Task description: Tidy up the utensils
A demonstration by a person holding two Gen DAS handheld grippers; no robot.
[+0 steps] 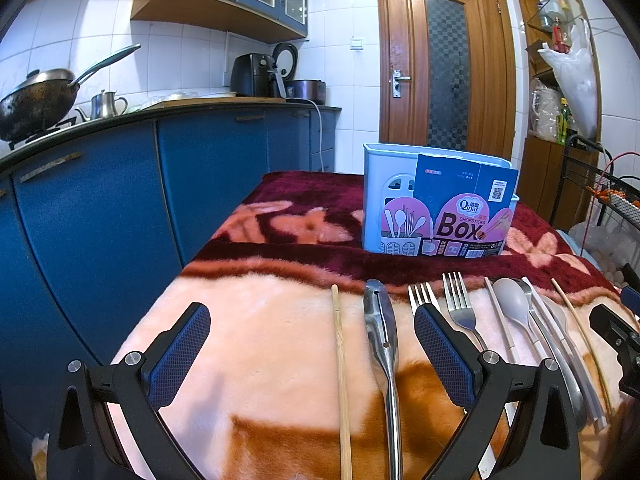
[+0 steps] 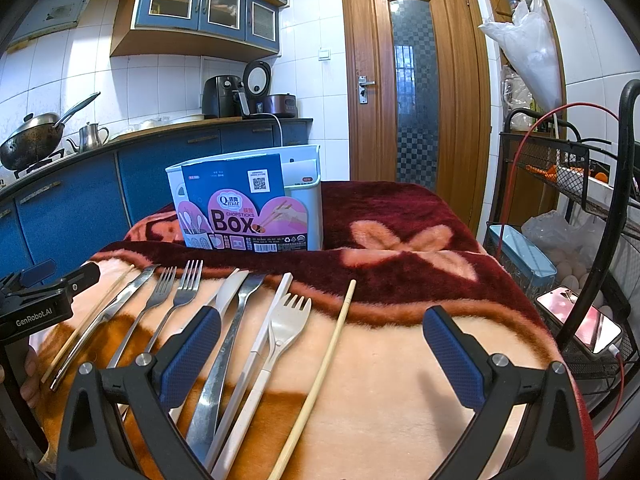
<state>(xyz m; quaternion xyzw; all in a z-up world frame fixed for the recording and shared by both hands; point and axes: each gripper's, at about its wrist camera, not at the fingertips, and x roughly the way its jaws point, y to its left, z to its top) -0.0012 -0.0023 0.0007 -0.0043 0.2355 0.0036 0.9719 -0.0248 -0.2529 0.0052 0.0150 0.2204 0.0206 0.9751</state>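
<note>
Both grippers hover low over the near edge of the blanket-covered table (image 1: pixel 248 344), jaws spread wide and empty: the left gripper (image 1: pixel 312 356) straddles a bamboo chopstick (image 1: pixel 342 376) and a steel utensil (image 1: pixel 382 344), the right gripper (image 2: pixel 322 360) a plastic fork (image 2: pixel 280 328) and a second chopstick (image 2: pixel 320 368). The utensils lie side by side, long axes running near edge to far edge, in line with the fingers. The chopsticks box (image 2: pixel 248 204) stands upright beyond them toward the far edge, neither hand judged clearly nearer.
</note>
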